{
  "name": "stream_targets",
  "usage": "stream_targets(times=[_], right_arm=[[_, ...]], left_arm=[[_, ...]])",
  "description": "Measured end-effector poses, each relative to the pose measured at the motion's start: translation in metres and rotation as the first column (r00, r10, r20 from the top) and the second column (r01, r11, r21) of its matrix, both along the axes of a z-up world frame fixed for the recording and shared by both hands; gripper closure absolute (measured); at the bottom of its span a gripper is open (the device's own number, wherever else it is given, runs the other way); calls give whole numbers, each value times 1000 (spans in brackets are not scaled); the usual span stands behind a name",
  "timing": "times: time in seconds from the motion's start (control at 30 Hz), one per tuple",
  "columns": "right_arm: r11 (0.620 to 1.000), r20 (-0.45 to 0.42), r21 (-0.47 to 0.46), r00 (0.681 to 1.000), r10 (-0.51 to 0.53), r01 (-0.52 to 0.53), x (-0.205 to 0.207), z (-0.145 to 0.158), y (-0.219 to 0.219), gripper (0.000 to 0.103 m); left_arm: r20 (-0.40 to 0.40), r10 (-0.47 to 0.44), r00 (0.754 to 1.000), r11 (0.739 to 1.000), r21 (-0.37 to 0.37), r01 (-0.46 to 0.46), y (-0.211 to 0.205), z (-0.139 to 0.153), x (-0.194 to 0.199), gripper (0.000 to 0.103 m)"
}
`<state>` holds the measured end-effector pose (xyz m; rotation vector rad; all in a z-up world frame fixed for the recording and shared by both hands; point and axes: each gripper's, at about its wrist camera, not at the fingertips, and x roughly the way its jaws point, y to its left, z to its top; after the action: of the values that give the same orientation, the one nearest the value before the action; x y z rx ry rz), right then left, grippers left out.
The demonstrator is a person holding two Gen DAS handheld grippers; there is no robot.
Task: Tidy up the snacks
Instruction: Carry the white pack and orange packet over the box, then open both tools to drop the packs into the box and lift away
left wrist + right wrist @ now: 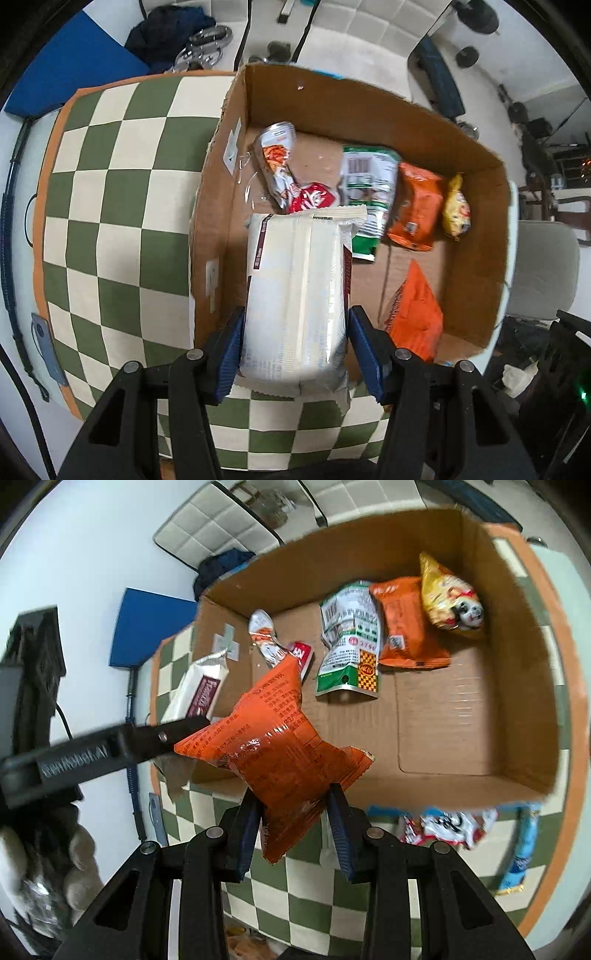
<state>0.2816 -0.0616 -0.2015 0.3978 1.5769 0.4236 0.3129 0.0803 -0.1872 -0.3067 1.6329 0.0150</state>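
My left gripper is shut on a long white snack pack and holds it over the near wall of the cardboard box. My right gripper is shut on an orange snack bag, held above the box's near edge; that bag also shows in the left wrist view. Inside the box lie a green-white pouch, an orange pack, a yellow pack, a crumpled white-orange wrapper and a red pack. The white pack and left gripper arm show in the right wrist view.
The box sits on a green-and-cream checkered cloth. More snack packs and a blue pack lie on the cloth beside the box's near wall. A blue pad and a white tufted chair stand beyond the table.
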Motion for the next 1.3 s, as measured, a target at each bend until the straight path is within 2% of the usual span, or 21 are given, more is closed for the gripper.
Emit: stream_targets(times=[0.17,0.33,0.43,0.47,0.53,0.6,0.67,0.83,1.03,1.17,1.2,1.3], right_arm=[[1000,-33,-15,999,2,-2,10,-29,10,65],[999,-52,-38,998,23,-25,16,-42,16,65],[999,-78,-43,997,28,-32,21,-51,19,63],[998,-80,-50,996,28,-32,23,-54,20,60],[998,-81,-57,996,32,-37,26,-57,21,29],[997,-76,-66,996,37,-42,26,-57,21,21],[996,-71,-73,996,45,-50,26,-56,22,21],[989,-36,-133,997,62,-66,22,-43,19,14],[972,27,-227,997,75,-67,13,-22,4,12],[960,80,-276,994,76,-51,5,-5,-6,12],[958,91,-282,993,76,-47,3,0,-9,12],[954,135,-300,988,75,-31,-4,17,-18,12]], left_arm=[[-50,-27,998,999,15,28,-5,-19,8,50],[-88,-44,995,998,37,48,-7,-32,11,49],[-92,-38,995,999,25,41,-5,-34,12,50],[-86,-38,996,999,27,40,-5,-32,13,49],[-71,-30,997,999,34,32,-3,-29,13,48],[-54,-22,998,999,39,24,-1,-25,13,44],[-43,-21,999,999,41,22,1,-20,12,39],[0,-26,1000,998,63,26,0,-8,1,39],[74,-40,996,995,95,33,-9,10,-22,38],[146,-53,988,990,134,33,-15,28,-41,24],[160,-51,986,990,140,29,-15,32,-44,17],[221,-47,974,986,166,10,-17,46,-56,13]])
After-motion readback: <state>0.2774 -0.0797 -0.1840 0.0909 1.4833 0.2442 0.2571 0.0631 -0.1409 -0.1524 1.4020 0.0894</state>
